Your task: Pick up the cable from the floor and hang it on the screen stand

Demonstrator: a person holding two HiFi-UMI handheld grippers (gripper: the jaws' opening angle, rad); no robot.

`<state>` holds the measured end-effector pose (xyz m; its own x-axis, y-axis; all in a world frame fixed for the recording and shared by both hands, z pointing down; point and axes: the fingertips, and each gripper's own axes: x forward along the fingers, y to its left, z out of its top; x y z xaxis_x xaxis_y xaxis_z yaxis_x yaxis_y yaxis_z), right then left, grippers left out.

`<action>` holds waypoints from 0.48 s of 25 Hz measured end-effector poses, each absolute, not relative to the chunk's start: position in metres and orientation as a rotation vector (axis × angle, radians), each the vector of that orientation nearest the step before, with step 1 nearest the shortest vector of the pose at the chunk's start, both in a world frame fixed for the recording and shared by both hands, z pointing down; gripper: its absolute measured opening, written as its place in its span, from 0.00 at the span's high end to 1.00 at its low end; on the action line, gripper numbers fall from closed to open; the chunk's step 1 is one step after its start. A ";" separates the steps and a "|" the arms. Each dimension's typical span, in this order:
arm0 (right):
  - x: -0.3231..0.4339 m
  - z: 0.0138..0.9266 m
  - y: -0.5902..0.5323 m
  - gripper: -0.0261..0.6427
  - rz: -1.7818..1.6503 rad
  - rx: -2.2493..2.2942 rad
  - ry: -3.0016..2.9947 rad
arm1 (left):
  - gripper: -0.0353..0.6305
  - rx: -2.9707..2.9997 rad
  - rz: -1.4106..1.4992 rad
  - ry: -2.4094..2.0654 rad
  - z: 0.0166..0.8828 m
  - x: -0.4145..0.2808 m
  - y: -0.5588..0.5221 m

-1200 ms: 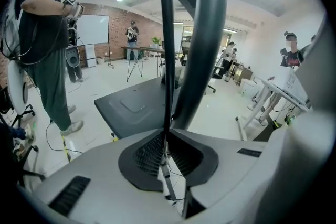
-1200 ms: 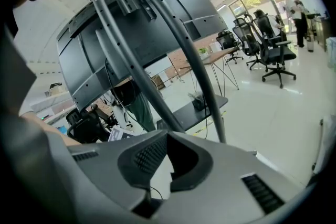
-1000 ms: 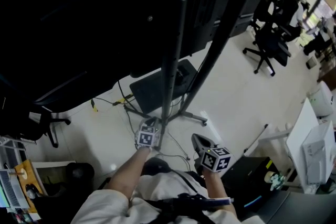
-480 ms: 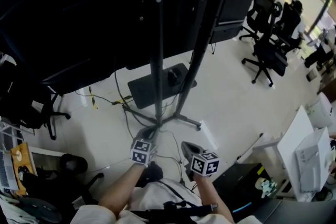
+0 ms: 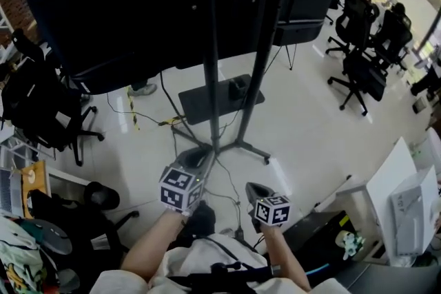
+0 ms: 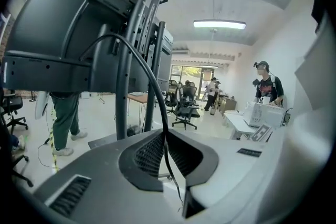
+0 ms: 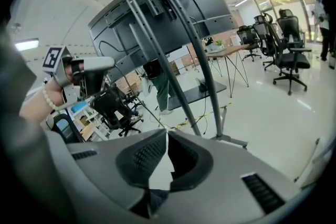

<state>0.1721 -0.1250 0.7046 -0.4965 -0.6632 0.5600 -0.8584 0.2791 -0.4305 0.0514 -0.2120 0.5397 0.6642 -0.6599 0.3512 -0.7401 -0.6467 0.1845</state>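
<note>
A thin black cable [image 6: 140, 58] runs out between the jaws of my left gripper [image 6: 166, 135], which is shut on it. From there it arches up to the screen stand [image 6: 123, 86]. In the head view my left gripper [image 5: 198, 158] is at the foot of the stand's dark poles [image 5: 212, 45], under the big black screen [image 5: 117, 3]. My right gripper [image 5: 251, 186] hangs just right of it, near the floor. In the right gripper view its jaws are opening from a shut state, the tips [image 7: 167, 132] nearly together and nothing between them. That view also shows the left gripper [image 7: 90, 68] beside the stand [image 7: 181, 47].
A flat black base plate [image 5: 220, 98] and loose wires with a yellow-black strip [image 5: 132, 113] lie on the white floor behind the stand. Black office chairs stand at left [image 5: 41, 107] and far right [image 5: 365, 72]. A white desk [image 5: 406, 196] is at right. People [image 6: 265, 86] stand further off.
The head view has tilted up, so more of the screen and room shows. My left gripper has drawn slightly back from the stand's foot; the right gripper has stayed beside it.
</note>
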 end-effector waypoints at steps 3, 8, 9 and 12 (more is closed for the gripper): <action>0.166 0.705 -0.116 0.85 1.004 1.361 -2.301 | 0.91 2.608 0.344 -1.099 0.510 0.055 -0.198; 0.139 0.691 -0.122 0.60 0.882 1.256 -2.355 | 0.91 2.691 0.289 -1.051 0.455 0.056 -0.189; 0.135 0.688 -0.124 0.58 0.859 1.245 -2.362 | 0.91 2.706 0.271 -1.033 0.445 0.056 -0.189; 0.125 0.680 -0.136 0.57 0.833 1.235 -2.379 | 0.91 2.751 0.230 -0.996 0.414 0.056 -0.192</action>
<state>0.1247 -0.1358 0.6805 -0.5682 -0.6277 0.5321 -0.8225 0.4522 -0.3449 0.0560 -0.1920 0.4141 0.7598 -0.6136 0.2150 -0.6457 -0.7508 0.1392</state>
